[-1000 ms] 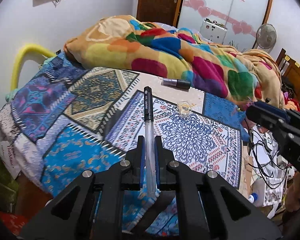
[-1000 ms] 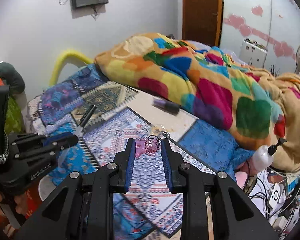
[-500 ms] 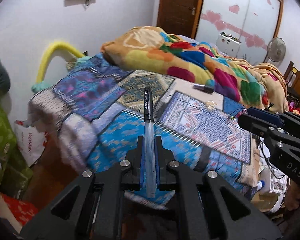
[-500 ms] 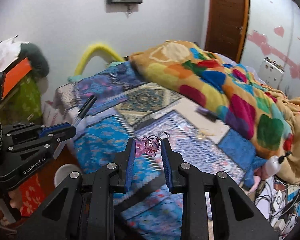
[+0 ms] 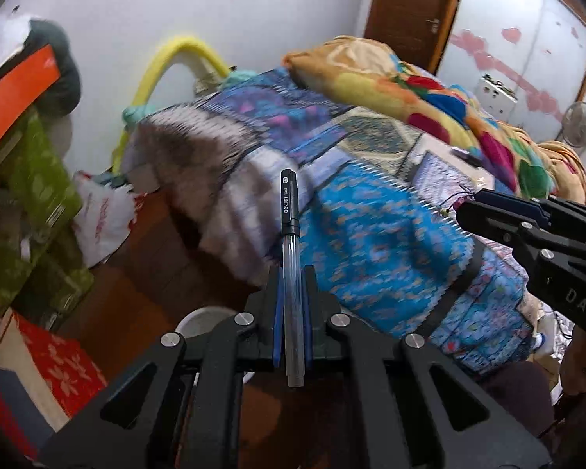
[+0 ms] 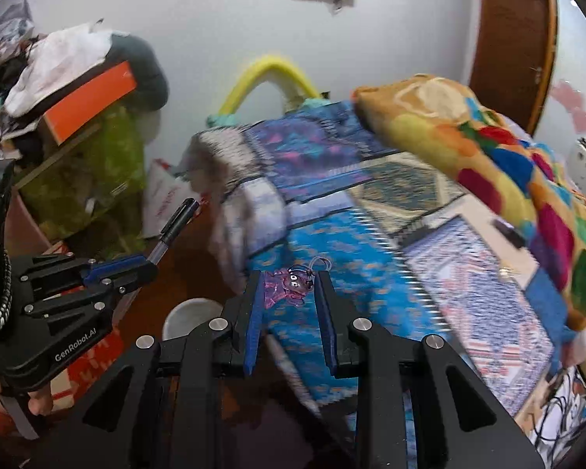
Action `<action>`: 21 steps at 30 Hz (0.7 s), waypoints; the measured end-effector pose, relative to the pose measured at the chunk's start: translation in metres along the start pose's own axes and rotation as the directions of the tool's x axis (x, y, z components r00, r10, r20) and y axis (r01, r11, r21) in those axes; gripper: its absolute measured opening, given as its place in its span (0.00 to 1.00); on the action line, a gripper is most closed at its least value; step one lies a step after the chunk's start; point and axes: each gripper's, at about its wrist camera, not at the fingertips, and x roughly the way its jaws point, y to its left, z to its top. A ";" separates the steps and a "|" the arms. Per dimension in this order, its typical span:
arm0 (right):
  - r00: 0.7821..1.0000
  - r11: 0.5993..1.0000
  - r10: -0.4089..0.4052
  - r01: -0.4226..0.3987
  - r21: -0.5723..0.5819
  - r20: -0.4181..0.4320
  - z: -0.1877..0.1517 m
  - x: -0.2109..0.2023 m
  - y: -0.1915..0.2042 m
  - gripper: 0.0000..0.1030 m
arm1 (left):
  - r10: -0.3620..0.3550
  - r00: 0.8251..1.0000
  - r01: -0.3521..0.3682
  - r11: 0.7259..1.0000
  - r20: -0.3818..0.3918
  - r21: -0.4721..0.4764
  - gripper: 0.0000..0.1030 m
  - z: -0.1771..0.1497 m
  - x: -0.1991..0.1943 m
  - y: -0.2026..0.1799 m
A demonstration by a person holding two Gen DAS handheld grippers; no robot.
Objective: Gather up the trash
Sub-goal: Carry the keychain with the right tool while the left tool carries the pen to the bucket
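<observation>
Left claw (image 5: 291, 273): clamped on a pen (image 5: 290, 234) (black cap, clear barrel), which sticks out forward past the fingertips.
Right claw (image 6: 289, 285): jaws narrow, pinching a purple translucent keychain figure (image 6: 287, 285) with a small wire ring on top.
Position: both claws hang off the corner of the bed (image 6: 332, 215), over the brown floor.
Below: a white round container (image 6: 187, 316), partly hidden.

Clear pen (image 5: 292, 258) with black cap upright in my left gripper (image 5: 292, 273), purple keychain (image 6: 289, 286) pinched in my right gripper (image 6: 289, 289)
</observation>
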 end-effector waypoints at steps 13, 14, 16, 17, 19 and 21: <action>0.976 0.991 0.118 -0.128 -0.044 -0.183 -0.016 0.086 0.075 0.23 | 0.084 0.984 -0.100 0.990 -0.154 -0.101 0.07 -0.056 0.050 0.102; 0.971 0.990 0.127 -0.138 -0.040 -0.202 -0.018 0.094 0.079 0.23 | 0.083 0.982 -0.103 0.988 -0.169 -0.117 0.07 -0.061 0.056 0.109; 0.960 0.987 0.146 -0.158 -0.030 -0.240 -0.025 0.112 0.088 0.23 | 0.071 0.978 -0.100 0.984 -0.194 -0.144 0.07 -0.070 0.066 0.118; 0.953 0.986 0.155 -0.167 -0.023 -0.259 -0.027 0.121 0.093 0.23 | 0.066 0.976 -0.100 0.983 -0.209 -0.157 0.07 -0.074 0.073 0.123; 0.941 0.983 0.174 -0.184 -0.008 -0.290 -0.032 0.134 0.100 0.23 | 0.067 0.968 -0.113 0.977 -0.241 -0.180 0.07 -0.084 0.087 0.132; 0.926 0.979 0.191 -0.202 0.002 -0.327 -0.037 0.151 0.108 0.23 | 0.067 0.959 -0.125 0.972 -0.275 -0.199 0.07 -0.094 0.102 0.142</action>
